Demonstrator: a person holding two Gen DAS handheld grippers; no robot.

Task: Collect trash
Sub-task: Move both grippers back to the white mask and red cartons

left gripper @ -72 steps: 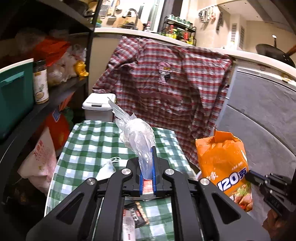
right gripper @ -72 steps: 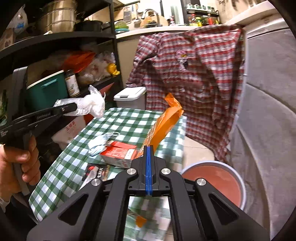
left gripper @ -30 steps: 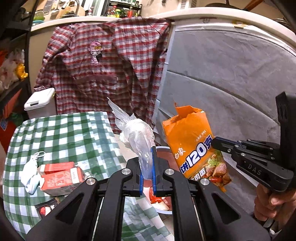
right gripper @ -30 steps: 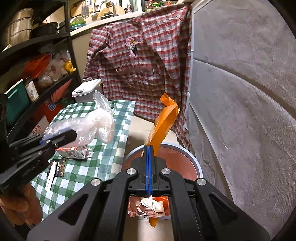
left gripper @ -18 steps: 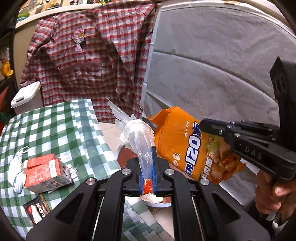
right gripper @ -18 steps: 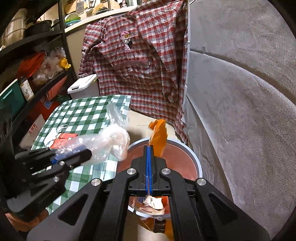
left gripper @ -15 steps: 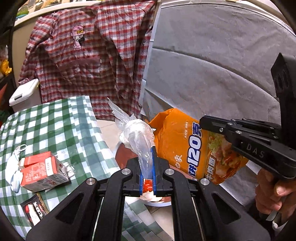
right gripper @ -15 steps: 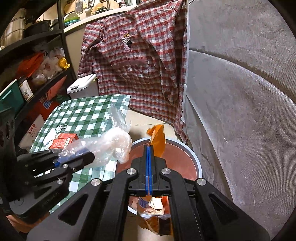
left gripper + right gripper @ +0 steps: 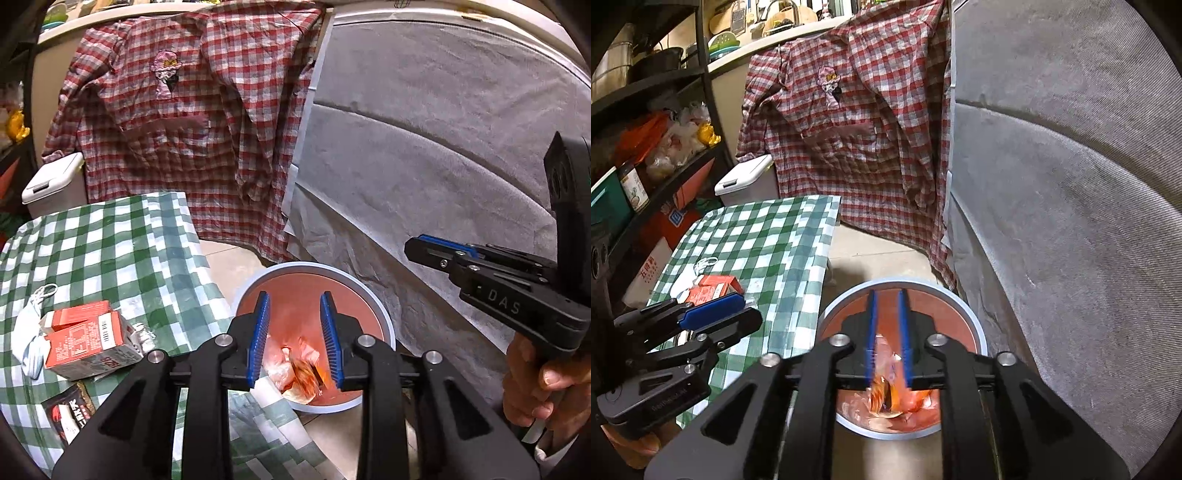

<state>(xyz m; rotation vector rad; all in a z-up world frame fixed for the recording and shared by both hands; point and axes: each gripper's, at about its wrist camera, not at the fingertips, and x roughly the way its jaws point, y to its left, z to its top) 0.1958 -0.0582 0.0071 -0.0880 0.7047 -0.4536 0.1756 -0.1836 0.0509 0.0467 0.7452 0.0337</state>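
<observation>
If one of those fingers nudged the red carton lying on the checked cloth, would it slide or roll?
The red carton lies on a flat side, so it would probably slide, not roll. Its dented, opened end suggests it is empty: likely light and easily crushed. The tablecloth might bunch beneath it.

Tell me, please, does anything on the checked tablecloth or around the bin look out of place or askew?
Litter remains on the green checked tablecloth: a crushed red carton lying on its side, a crumpled face mask beside it, and a dark wrapper near the cloth's edge. The bin stands upright on the floor with wrappers inside, nothing visibly spilled around it.
</observation>
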